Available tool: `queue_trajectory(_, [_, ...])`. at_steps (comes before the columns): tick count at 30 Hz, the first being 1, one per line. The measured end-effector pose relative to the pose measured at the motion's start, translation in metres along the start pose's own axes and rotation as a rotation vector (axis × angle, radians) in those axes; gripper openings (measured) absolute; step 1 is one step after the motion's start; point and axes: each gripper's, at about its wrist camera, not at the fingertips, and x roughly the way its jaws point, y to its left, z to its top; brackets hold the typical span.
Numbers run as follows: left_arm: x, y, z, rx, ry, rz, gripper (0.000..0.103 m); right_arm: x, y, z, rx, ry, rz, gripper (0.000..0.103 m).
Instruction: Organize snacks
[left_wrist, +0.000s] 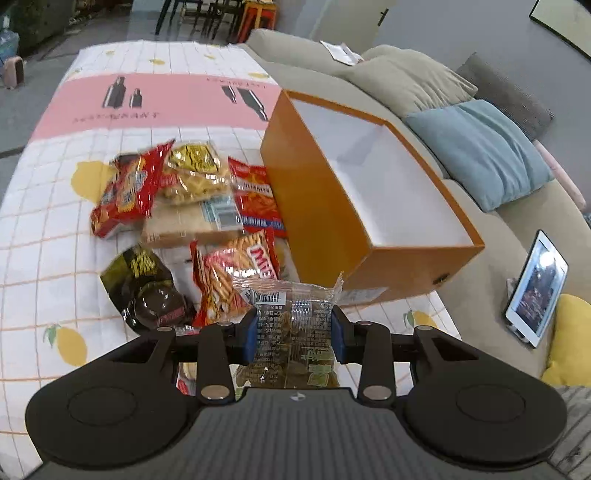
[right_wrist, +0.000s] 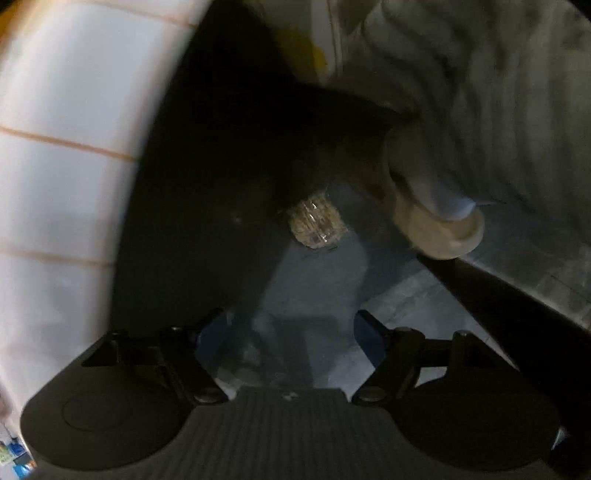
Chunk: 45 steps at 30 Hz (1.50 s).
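In the left wrist view my left gripper (left_wrist: 294, 334) is shut on a clear snack packet (left_wrist: 295, 314) with green print, held above the table's near edge. Ahead lies a pile of snacks: a red bag (left_wrist: 129, 188), a yellow bag (left_wrist: 195, 173), a red-orange bag (left_wrist: 256, 195), a flat tan pack (left_wrist: 192, 225), a breadstick bag (left_wrist: 232, 273) and a dark packet (left_wrist: 147, 288). An open orange box (left_wrist: 369, 192) with a white inside stands to their right. In the right wrist view my right gripper (right_wrist: 291, 338) is open and empty, pointing down into a dark gap beside the tablecloth (right_wrist: 66, 147).
The table has a white checked cloth (left_wrist: 55, 236) with lemons and a pink band. A sofa with a blue cushion (left_wrist: 480, 151) runs along the right; a tablet (left_wrist: 535, 288) leans on it. In the right wrist view a small tan object (right_wrist: 317, 223) lies on the floor near a furniture foot (right_wrist: 439, 225).
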Motion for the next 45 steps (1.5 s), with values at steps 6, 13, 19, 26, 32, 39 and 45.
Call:
queue_trajectory(6, [0.007,0.009,-0.001,0.01,0.021,0.015,0.043,0.064,0.02,0.005,-0.131,-0.127,-0.202,0.071])
queue_trajectory(13, [0.01,0.014,-0.003,0.0,0.033,0.014,0.043,0.13,0.017,0.022,-0.082,-0.113,-0.091,0.067])
queue_trajectory(19, [0.017,0.011,-0.003,0.012,0.048,0.018,0.043,0.172,0.019,0.049,-0.098,-0.142,-0.175,0.062])
queue_trajectory(26, [0.038,0.005,-0.007,0.045,0.102,0.086,0.043,0.23,0.005,0.07,-0.139,-0.123,-0.164,0.074])
queue_trajectory(32, [0.053,-0.001,-0.004,0.043,0.115,0.109,0.043,0.244,-0.004,0.069,-0.222,-0.2,-0.104,0.099])
queue_trajectory(39, [0.065,-0.012,-0.011,0.082,0.147,0.121,0.043,0.251,-0.008,0.064,-0.21,-0.213,-0.042,0.1])
queue_trajectory(45, [0.064,-0.009,-0.009,0.063,0.141,0.129,0.043,0.255,0.021,0.043,-0.496,-0.289,-0.136,0.099])
